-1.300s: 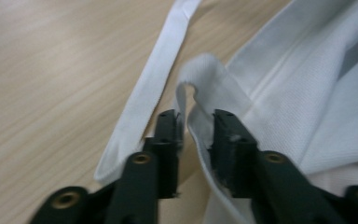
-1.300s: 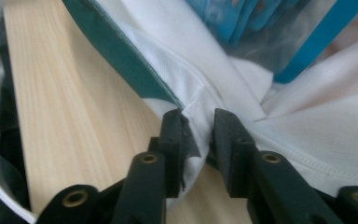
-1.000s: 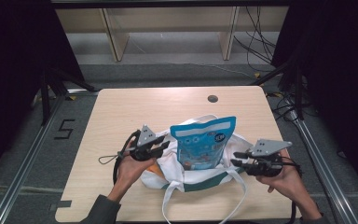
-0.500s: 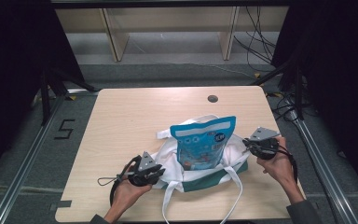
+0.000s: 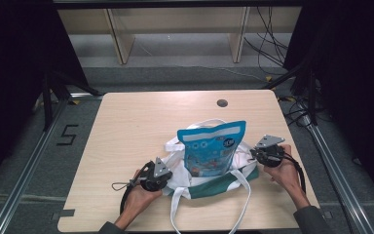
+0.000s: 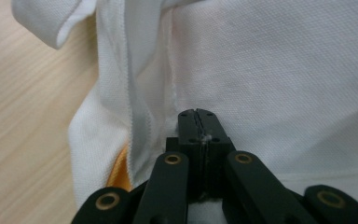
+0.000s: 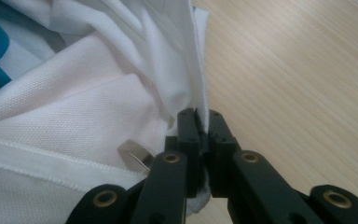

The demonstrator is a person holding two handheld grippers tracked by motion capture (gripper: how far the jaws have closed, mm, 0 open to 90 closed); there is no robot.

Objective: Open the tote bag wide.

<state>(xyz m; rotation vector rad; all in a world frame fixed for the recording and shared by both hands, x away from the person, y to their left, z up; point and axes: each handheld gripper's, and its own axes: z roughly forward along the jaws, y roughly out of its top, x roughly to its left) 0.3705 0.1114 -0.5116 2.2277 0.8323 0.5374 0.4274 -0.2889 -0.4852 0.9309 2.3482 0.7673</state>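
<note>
Both grippers, left (image 5: 161,171) and right (image 5: 260,151), now lower, jaws clamped on the tote bag (image 5: 214,183).

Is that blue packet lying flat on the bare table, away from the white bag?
No, the blue packet stands upright inside the white bag, whose sides both tongs pinch.

Table evenly lit, surroundings dark; close-ups softly blurred.

Wooden table (image 5: 126,126), dark grommet (image 5: 222,103), shelving (image 5: 175,29) behind
</note>
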